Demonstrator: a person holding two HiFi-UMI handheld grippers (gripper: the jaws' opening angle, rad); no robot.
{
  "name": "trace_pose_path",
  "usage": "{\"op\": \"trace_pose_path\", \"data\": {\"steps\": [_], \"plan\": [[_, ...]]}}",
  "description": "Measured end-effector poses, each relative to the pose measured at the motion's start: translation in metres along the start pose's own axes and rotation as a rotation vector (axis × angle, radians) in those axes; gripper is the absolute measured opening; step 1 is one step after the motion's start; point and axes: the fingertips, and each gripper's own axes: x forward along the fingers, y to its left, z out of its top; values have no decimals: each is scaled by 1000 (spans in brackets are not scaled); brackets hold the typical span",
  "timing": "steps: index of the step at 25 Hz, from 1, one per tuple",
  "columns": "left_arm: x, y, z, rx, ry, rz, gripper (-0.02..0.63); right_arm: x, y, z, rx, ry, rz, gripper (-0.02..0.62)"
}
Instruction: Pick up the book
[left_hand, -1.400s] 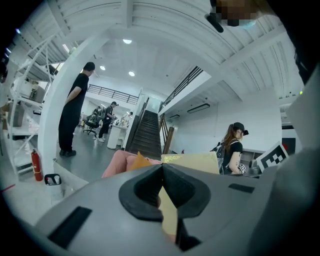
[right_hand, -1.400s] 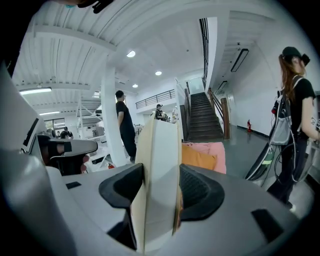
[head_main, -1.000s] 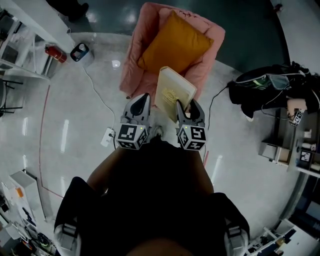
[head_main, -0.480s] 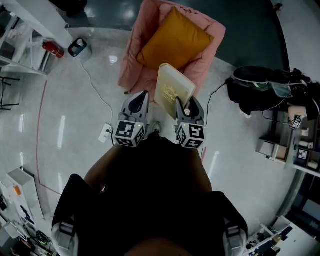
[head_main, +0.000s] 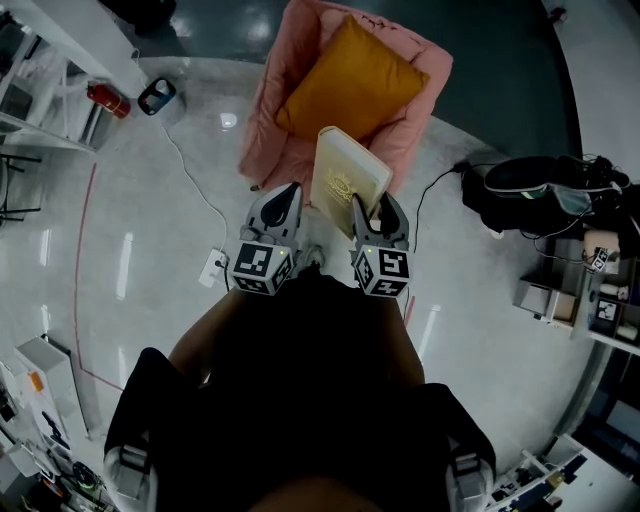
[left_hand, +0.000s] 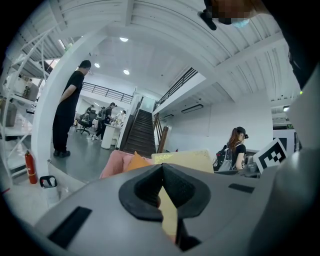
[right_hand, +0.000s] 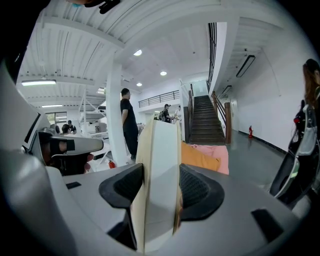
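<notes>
A cream-coloured book (head_main: 345, 180) stands on edge in the air in front of the pink armchair, with my right gripper (head_main: 371, 212) shut on its lower end. In the right gripper view the book (right_hand: 161, 150) fills the gap and both black pads press on its covers. My left gripper (head_main: 281, 204) hovers just left of the book, apart from it. In the left gripper view its pads (left_hand: 175, 187) meet at the tip with nothing between them, and the book's (left_hand: 187, 161) upper edge shows beyond the pads.
A pink armchair (head_main: 285, 115) with an orange cushion (head_main: 350, 85) stands ahead. A white power strip (head_main: 214, 270) and its cable lie on the floor at left. A red fire extinguisher (head_main: 108, 100) and shelving are far left. Black bags (head_main: 530, 190) sit at right. People stand in the hall.
Both grippers and the book keep their places. Only the head view has shifted a little.
</notes>
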Motion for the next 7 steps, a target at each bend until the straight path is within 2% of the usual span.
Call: {"op": "trace_pose_path", "data": {"steps": [7], "plan": [[0, 4, 3, -1, -2, -3, 8, 2, 3, 1, -2, 1, 1, 235]]}}
